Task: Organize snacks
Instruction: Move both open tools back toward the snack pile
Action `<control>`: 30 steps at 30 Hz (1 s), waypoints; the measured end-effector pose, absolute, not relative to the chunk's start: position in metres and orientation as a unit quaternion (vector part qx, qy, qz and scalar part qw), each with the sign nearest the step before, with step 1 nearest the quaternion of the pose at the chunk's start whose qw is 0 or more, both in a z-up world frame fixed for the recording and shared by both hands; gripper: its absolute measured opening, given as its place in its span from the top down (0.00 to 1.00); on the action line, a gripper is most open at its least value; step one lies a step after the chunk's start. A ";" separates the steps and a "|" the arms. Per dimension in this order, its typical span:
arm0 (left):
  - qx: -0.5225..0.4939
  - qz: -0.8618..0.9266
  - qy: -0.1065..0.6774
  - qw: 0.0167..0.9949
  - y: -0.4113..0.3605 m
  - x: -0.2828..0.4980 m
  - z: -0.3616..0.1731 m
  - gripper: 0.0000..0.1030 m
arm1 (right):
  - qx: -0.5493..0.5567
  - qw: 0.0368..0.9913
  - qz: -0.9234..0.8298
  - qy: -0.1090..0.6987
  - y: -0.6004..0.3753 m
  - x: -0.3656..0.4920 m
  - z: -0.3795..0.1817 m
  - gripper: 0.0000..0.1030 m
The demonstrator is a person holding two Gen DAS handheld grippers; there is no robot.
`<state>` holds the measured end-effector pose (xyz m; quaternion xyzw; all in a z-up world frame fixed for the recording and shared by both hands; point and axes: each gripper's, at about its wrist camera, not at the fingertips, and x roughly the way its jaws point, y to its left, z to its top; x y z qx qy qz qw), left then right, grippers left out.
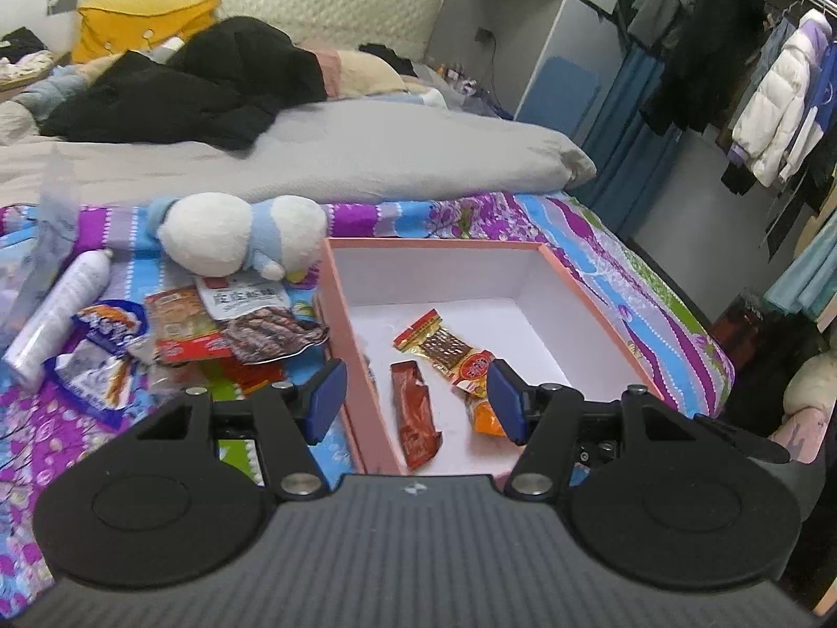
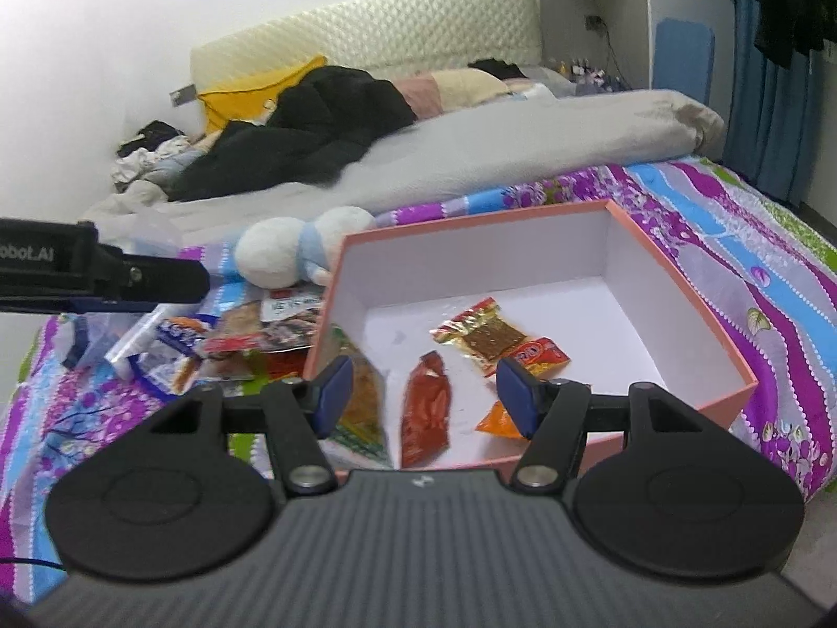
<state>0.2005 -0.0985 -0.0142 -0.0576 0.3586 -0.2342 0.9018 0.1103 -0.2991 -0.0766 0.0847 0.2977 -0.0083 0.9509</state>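
Observation:
A pink box with a white inside lies on the patterned bedspread. It holds a red packet, a gold and red packet, an orange packet and a green-edged packet. A pile of loose snack packets lies left of the box. My left gripper is open and empty over the box's near left wall. My right gripper is open and empty over the box's near part. The left gripper also shows in the right wrist view at the far left.
A white and blue plush toy lies behind the snack pile. A white bottle lies at the left. A grey duvet and black clothes cover the bed behind. Hanging clothes are at the right.

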 end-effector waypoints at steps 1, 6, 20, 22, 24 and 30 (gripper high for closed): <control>-0.059 -0.232 0.356 0.903 -0.093 0.193 -0.012 0.37 | 0.083 0.952 -0.004 0.294 -0.295 0.105 -0.074 0.39; -0.069 -0.215 0.342 0.912 -0.063 0.160 -0.005 0.37 | 0.081 0.956 0.011 0.281 -0.277 0.083 -0.066 0.39; -0.076 -0.173 0.346 0.919 -0.003 0.086 -0.013 0.37 | 0.065 0.961 0.055 0.264 -0.227 0.037 -0.057 0.39; -0.078 -0.166 0.347 0.920 0.004 0.077 -0.015 0.37 | 0.062 0.961 0.059 0.264 -0.220 0.031 -0.058 0.39; -0.077 -0.160 0.347 0.921 0.008 0.070 -0.018 0.37 | 0.055 0.960 0.070 0.265 -0.214 0.025 -0.059 0.39; -0.089 -0.144 0.344 0.924 0.022 0.052 -0.023 0.37 | 0.050 0.960 0.085 0.260 -0.200 0.010 -0.061 0.39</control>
